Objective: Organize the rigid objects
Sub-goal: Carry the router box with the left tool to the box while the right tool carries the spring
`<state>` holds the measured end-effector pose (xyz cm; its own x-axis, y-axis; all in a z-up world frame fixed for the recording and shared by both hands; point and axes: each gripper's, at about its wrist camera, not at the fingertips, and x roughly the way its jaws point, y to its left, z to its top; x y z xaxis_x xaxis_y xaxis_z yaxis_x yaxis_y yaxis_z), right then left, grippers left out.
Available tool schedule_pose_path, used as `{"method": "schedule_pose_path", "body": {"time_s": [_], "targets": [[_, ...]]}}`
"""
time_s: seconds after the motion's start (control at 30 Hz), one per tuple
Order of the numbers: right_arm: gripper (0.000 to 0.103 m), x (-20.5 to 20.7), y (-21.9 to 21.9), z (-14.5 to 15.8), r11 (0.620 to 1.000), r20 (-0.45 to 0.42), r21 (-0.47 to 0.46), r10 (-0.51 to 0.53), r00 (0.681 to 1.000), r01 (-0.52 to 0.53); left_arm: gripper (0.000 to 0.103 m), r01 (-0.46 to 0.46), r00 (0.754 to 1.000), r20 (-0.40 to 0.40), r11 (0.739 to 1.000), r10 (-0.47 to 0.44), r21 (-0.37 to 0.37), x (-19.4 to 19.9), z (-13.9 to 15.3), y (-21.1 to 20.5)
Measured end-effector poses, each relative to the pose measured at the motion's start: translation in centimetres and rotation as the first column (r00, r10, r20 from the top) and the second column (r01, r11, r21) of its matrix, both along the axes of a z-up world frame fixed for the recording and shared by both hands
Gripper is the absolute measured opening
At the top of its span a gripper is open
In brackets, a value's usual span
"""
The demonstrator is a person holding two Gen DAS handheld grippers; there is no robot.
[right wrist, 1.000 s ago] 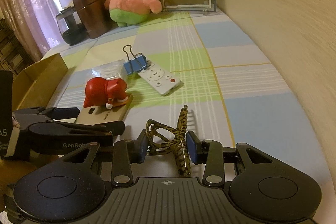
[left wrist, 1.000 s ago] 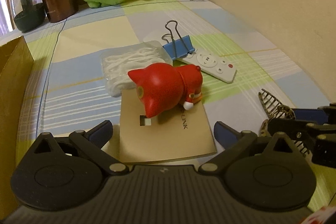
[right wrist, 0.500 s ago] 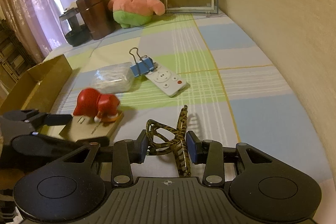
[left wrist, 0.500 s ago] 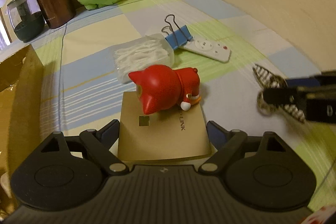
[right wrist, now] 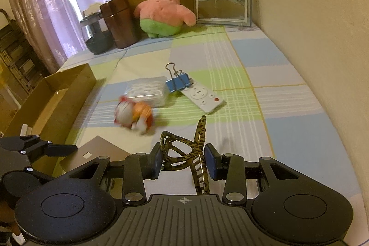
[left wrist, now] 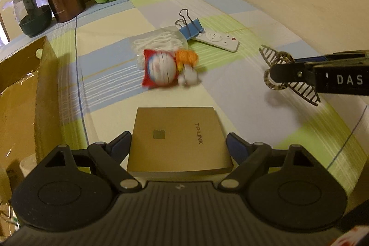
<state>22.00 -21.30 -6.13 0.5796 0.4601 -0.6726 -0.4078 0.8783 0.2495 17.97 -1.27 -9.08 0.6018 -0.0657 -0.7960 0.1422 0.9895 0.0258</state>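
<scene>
Surface: checked pastel cloth (right wrist: 265,75), cardboard box (right wrist: 55,103) left of both grippers.
Left gripper (left wrist: 178,144): jaws have just closed a little; pads clamp the flat gold TP-LINK box (left wrist: 178,140).
Right gripper (right wrist: 182,164): pinched on the tortoiseshell plastic hair claw (right wrist: 184,153).
Toy: blurred red cat figurine (left wrist: 168,69) tumbling beyond the left fingertips.
Advice: keep the gold box level while carrying.
Axis: claw's teeth point back toward the camera; long axis runs along the fingers.
</scene>
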Motion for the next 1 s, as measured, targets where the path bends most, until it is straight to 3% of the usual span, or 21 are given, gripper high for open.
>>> {"method": "schedule_pose_path", "body": {"time_s": [0.57, 1.0], "targets": [[0.035, -1.9, 2.0, 4.0, 0.999, 0.055, 0.008, 0.047, 0.997, -0.048, 0.085, -0.026, 0.995, 0.098, 0.999, 0.028, -0.019, -2.5, 5.5, 2.6], [0.036, -3.2, 8.9, 7.1, 0.987, 0.092, 0.013, 0.16, 0.983, -0.162, 0.085, -0.101, 0.983, 0.152, 0.995, 0.101, -0.006, -4.8, 9.6, 9.0]]}}
